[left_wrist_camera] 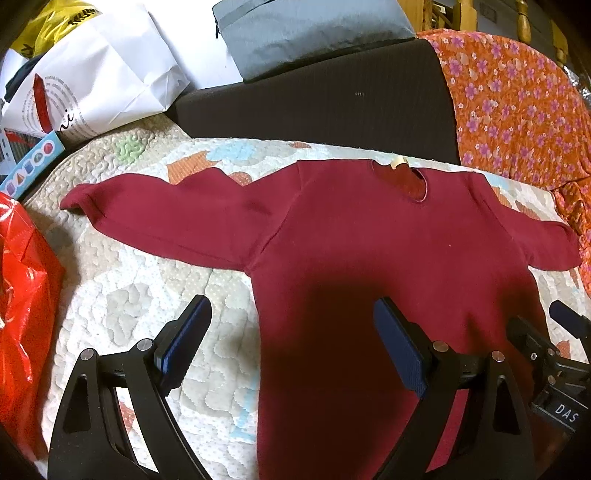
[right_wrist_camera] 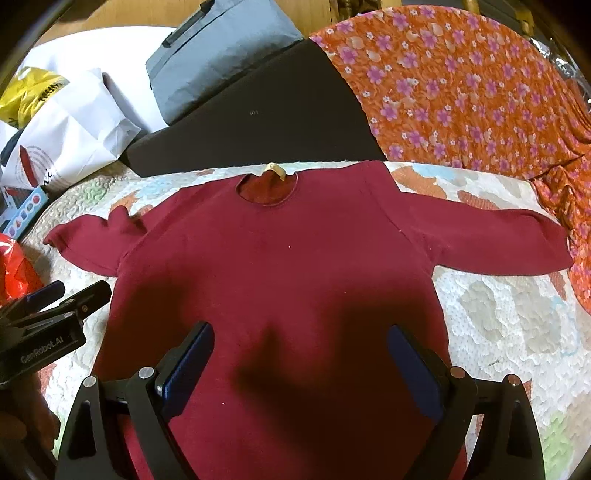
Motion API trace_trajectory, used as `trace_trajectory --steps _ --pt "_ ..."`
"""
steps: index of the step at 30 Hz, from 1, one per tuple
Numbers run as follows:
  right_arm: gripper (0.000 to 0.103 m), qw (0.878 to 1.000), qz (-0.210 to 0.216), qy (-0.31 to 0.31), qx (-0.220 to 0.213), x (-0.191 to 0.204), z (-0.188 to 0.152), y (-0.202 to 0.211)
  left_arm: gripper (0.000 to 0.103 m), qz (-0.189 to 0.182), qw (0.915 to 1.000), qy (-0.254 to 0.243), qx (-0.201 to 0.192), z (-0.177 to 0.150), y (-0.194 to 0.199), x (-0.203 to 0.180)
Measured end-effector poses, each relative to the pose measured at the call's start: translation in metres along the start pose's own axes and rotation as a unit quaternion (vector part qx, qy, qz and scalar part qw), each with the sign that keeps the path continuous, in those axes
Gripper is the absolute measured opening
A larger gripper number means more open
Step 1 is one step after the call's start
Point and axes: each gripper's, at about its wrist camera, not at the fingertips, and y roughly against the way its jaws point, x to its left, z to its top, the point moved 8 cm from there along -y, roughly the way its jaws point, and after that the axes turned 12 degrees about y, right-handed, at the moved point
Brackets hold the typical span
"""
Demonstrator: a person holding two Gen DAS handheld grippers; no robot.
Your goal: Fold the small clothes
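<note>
A small dark red long-sleeved shirt (left_wrist_camera: 362, 236) lies flat and face up on a quilted mat (left_wrist_camera: 147, 295), neck hole away from me, both sleeves spread out sideways. It also shows in the right wrist view (right_wrist_camera: 280, 258). My left gripper (left_wrist_camera: 291, 314) is open and empty, hovering over the shirt's lower left edge. My right gripper (right_wrist_camera: 299, 339) is open and empty above the shirt's lower middle. The right gripper's tip shows at the right edge of the left wrist view (left_wrist_camera: 565, 317); the left gripper shows at the left of the right wrist view (right_wrist_camera: 70, 295).
A dark cushion (left_wrist_camera: 317, 96) and a grey bag (left_wrist_camera: 303, 33) lie beyond the shirt. An orange flowered cloth (left_wrist_camera: 517, 103) is at the right. White paper bags (left_wrist_camera: 96, 70) and a red plastic bag (left_wrist_camera: 22, 295) are at the left.
</note>
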Motion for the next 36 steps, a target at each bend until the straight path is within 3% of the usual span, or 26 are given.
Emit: trace_trajectory --steps 26,36 --pt "0.094 1.000 -0.003 -0.001 0.024 0.001 -0.002 -0.014 0.090 -0.001 1.0000 0.004 0.008 0.000 -0.003 0.000" --pt "0.094 1.000 0.009 0.004 0.029 0.015 0.006 -0.025 0.090 -0.004 0.9989 0.040 0.025 0.003 -0.009 0.012"
